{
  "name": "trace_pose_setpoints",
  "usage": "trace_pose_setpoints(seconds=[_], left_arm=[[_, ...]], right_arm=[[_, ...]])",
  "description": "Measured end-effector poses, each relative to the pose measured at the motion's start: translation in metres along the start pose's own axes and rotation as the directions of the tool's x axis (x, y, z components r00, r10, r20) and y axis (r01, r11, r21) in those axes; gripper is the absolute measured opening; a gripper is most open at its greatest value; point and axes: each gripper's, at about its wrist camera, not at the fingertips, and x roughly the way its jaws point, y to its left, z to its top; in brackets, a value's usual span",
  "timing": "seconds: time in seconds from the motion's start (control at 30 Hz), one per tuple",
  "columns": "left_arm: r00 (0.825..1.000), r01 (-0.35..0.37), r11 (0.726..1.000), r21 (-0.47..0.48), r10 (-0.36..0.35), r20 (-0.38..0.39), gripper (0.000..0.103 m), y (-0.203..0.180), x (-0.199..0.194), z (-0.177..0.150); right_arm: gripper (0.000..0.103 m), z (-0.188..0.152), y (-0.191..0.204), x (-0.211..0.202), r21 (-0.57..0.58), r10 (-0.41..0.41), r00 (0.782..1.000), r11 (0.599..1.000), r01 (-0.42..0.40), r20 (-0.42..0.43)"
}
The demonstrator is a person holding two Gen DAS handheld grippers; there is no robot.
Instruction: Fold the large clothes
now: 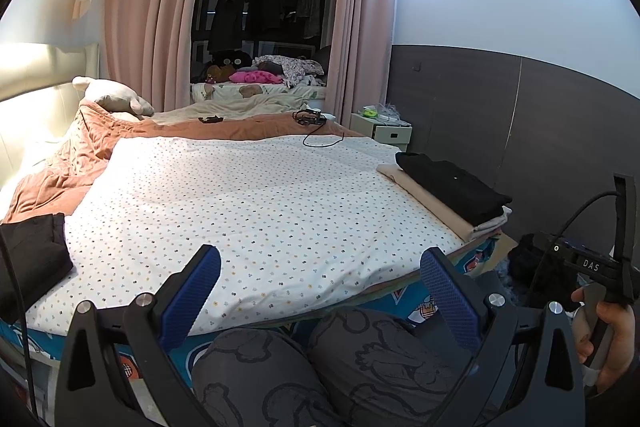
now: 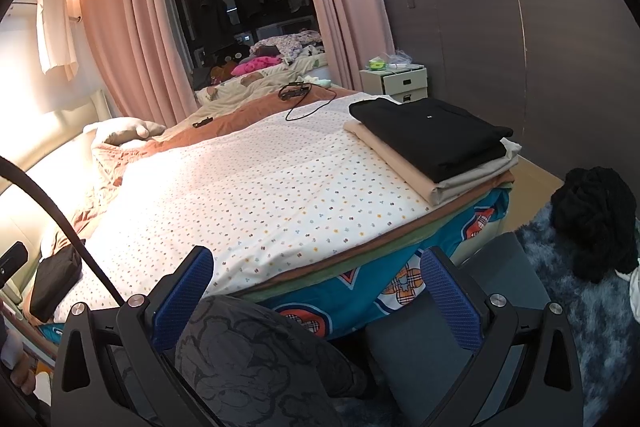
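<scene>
Meanwhile both the left tongs (image 1: 320, 291) and right tongs (image 2: 318, 287) hang spread and empty before the bed (image 1: 248, 195), where folded clothes (image 2: 432, 143) sit stacked at its right edge.

"DAS" in white on the right gripper (image 1: 591, 265)

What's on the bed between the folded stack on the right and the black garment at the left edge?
Between the folded stack and the black garment, only bare dotted sheet shows; both wrist views agree.
</scene>
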Motion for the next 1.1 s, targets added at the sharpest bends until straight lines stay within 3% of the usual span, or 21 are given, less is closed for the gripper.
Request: trace_pose_setpoints(seconds=[1.1], left_arm=[[1.0,-0.015,1.0,0.003,0.015,0.026,0.102,-0.002,-0.012,-0.002]], right_arm=[[0.103,-0.002,-0.017,-0.01,-0.002,0.002,1.0,1.0,-0.001,0.018]])
